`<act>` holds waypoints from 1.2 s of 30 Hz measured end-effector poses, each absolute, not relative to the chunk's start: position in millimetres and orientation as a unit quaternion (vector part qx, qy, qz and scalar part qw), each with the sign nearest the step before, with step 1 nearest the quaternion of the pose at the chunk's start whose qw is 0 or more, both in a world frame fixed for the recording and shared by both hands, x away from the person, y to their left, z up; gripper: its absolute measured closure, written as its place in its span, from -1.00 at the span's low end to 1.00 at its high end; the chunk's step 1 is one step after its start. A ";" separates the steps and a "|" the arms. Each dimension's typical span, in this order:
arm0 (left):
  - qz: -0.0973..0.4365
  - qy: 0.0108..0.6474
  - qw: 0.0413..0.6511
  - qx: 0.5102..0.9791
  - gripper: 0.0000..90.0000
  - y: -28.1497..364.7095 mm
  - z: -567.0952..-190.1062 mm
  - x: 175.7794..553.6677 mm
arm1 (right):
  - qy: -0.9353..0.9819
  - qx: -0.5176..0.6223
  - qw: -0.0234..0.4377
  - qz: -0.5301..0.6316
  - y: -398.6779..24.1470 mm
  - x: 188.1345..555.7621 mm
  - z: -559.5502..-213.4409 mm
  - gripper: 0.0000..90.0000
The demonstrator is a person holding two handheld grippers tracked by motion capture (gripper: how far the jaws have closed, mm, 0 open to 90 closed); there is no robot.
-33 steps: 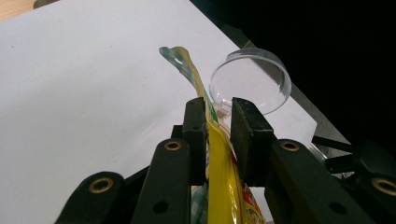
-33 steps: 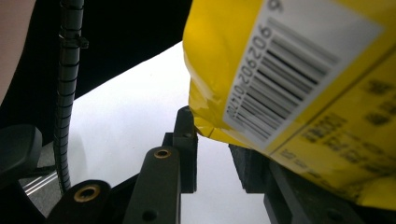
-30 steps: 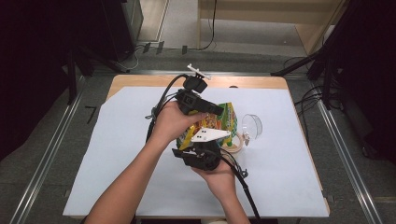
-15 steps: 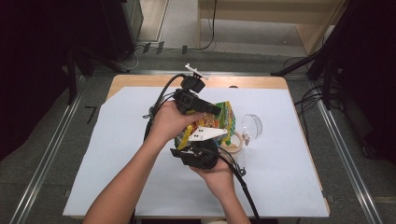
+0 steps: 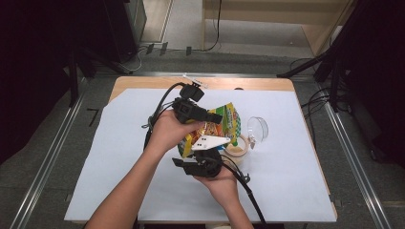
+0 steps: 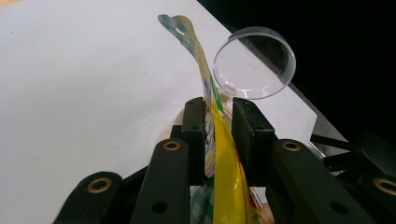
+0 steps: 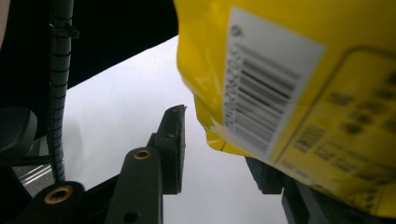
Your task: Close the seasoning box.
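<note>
While I am holding the snack bag (image 5: 220, 125) up over the middle of the desk (image 5: 119, 157), the high view is showing my left tongs (image 5: 210, 116) pinching its upper part and my right tongs (image 5: 205, 157) sitting at its lower end, so the bag is hanging above the small tan-filled bowl (image 5: 237, 150), which I judge is where its contents are meant to go. A clear round lid (image 5: 257, 128) is standing on edge just beside that bowl, out of the way.

Looking along my left tongs (image 6: 218, 122), I am seeing both pads pressing on the bag (image 6: 223, 172), gripping it firmly below its top seam; the seam with its hang hole is curving upward past the clear lid (image 6: 254, 63). The film is looking glossy, yellow with green print.

Looking along my right tongs (image 7: 219, 149), I am seeing the jaws standing apart, having just been opening; the bag's bottom corner (image 7: 280, 84) is hanging between them, clear of the near pad, so I am releasing it there. That face is showing a white barcode panel on shiny yellow film.
</note>
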State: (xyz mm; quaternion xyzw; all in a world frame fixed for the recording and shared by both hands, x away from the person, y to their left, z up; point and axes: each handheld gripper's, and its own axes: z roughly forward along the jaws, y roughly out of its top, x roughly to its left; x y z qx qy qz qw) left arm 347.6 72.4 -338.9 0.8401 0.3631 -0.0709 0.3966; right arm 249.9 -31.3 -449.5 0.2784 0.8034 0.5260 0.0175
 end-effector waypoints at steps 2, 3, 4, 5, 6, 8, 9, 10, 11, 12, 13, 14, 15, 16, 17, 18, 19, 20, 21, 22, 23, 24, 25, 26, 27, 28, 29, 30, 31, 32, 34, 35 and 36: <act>-0.073 0.361 0.397 0.841 0.68 74.2 -341.2 347.0 | 0.804 0.277 0.016 0.526 -30.9 249.8 -451.8 0.35; -0.074 0.362 0.398 0.840 0.68 74.9 -342.2 346.4 | 0.804 0.278 0.015 0.526 -30.8 249.5 -452.6 0.33; -0.076 0.362 0.398 0.840 0.68 76.0 -343.4 345.8 | 0.806 0.274 0.016 0.525 -30.8 249.3 -453.7 0.31; -0.075 0.361 0.398 0.840 0.68 76.5 -344.1 345.3 | 0.807 0.271 0.017 0.524 -30.7 248.5 -454.8 0.29; -0.074 0.360 0.398 0.840 0.68 77.0 -345.0 344.5 | 0.809 0.268 0.018 0.524 -30.6 248.0 -455.6 0.26; -0.075 0.360 0.399 0.840 0.68 77.9 -346.9 343.2 | 0.813 0.259 0.022 0.521 -30.2 247.3 -457.8 0.21; -0.076 0.359 0.399 0.840 0.68 78.6 -348.2 342.8 | 0.815 0.256 0.022 0.519 -29.8 247.0 -459.3 0.20; -0.078 0.358 0.400 0.840 0.69 79.4 -349.5 342.5 | 0.816 0.256 0.025 0.518 -29.7 247.0 -460.6 0.20; -0.079 0.359 0.401 0.839 0.69 79.9 -350.5 341.9 | 0.816 0.258 0.021 0.517 -29.7 246.8 -462.0 0.19; -0.082 0.359 0.400 0.839 0.70 80.7 -352.2 342.2 | 0.816 0.258 0.019 0.518 -29.8 247.0 -463.0 0.18; -0.081 0.360 0.395 0.841 0.70 81.0 -352.8 342.4 | 0.814 0.259 0.018 0.519 -30.2 247.4 -464.8 0.17; -0.083 0.360 0.394 0.842 0.71 81.9 -353.4 342.6 | 0.814 0.261 0.016 0.519 -30.4 247.7 -466.0 0.17; -0.082 0.360 0.393 0.842 0.71 83.0 -353.8 342.9 | 0.813 0.264 0.014 0.519 -30.2 247.9 -467.2 0.15; -0.086 0.362 0.394 0.840 0.72 84.2 -354.7 342.8 | 0.812 0.265 0.013 0.520 -30.1 248.1 -468.0 0.13; -0.088 0.362 0.395 0.840 0.72 85.6 -355.9 342.6 | 0.812 0.265 0.014 0.519 -29.9 248.3 -469.2 0.11; -0.089 0.362 0.394 0.840 0.72 86.4 -356.5 342.3 | 0.813 0.266 0.011 0.518 -29.6 248.2 -470.6 0.11; -0.090 0.362 0.394 0.840 0.73 87.4 -357.3 341.9 | 0.815 0.265 0.013 0.515 -29.3 248.2 -471.8 0.10; -0.091 0.362 0.395 0.840 0.73 88.3 -357.8 341.7 | 0.817 0.265 0.015 0.513 -28.9 247.8 -472.8 0.09; -0.093 0.361 0.394 0.840 0.73 89.2 -358.3 341.5 | 0.818 0.264 0.016 0.511 -28.5 247.6 -473.8 0.08; -0.094 0.361 0.395 0.840 0.74 89.8 -358.8 340.9 | 0.819 0.264 0.015 0.510 -28.3 247.7 -475.0 0.07; -0.094 0.362 0.396 0.839 0.74 90.8 -359.7 340.0 | 0.820 0.265 0.015 0.507 -28.2 247.9 -476.2 0.07; -0.095 0.363 0.397 0.838 0.74 91.7 -359.9 339.6 | 0.821 0.266 0.015 0.504 -28.0 248.3 -477.4 0.07; -0.095 0.363 0.399 0.837 0.75 92.7 -360.5 338.8 | 0.822 0.265 0.017 0.503 -28.0 248.8 -478.1 0.07; -0.095 0.363 0.399 0.836 0.76 93.1 -360.7 338.1 | 0.823 0.266 0.017 0.501 -27.6 248.5 -478.8 0.07; -0.093 0.359 0.400 0.838 0.76 93.8 -361.1 337.2 | 0.824 0.266 0.018 0.500 -27.4 248.4 -479.3 0.07; -0.093 0.358 0.399 0.839 0.77 94.0 -361.1 336.5 | 0.824 0.267 0.018 0.499 -27.2 248.3 -480.4 0.06; -0.089 0.355 0.397 0.841 0.78 94.9 -361.4 336.0 | 0.823 0.268 0.017 0.500 -27.0 248.4 -481.5 0.06; -0.088 0.353 0.396 0.843 0.79 95.5 -361.6 335.9 | 0.823 0.269 0.016 0.500 -27.1 248.5 -483.2 0.05; -0.087 0.348 0.394 0.846 0.79 96.2 -362.1 335.6 | 0.823 0.270 0.012 0.499 -27.2 248.6 -484.7 0.05; -0.087 0.345 0.395 0.847 0.79 97.0 -362.7 335.4 | 0.823 0.272 0.010 0.498 -27.4 248.8 -486.1 0.05; -0.086 0.340 0.393 0.850 0.81 98.9 -363.3 335.4 | 0.824 0.272 0.010 0.497 -27.9 248.6 -487.6 0.04; -0.087 0.339 0.394 0.850 0.82 99.4 -363.5 335.3 | 0.824 0.273 0.010 0.496 -28.2 248.6 -488.3 0.04; -0.089 0.334 0.395 0.851 0.83 101.1 -363.8 335.5 | 0.825 0.273 0.011 0.495 -28.5 248.7 -488.7 0.03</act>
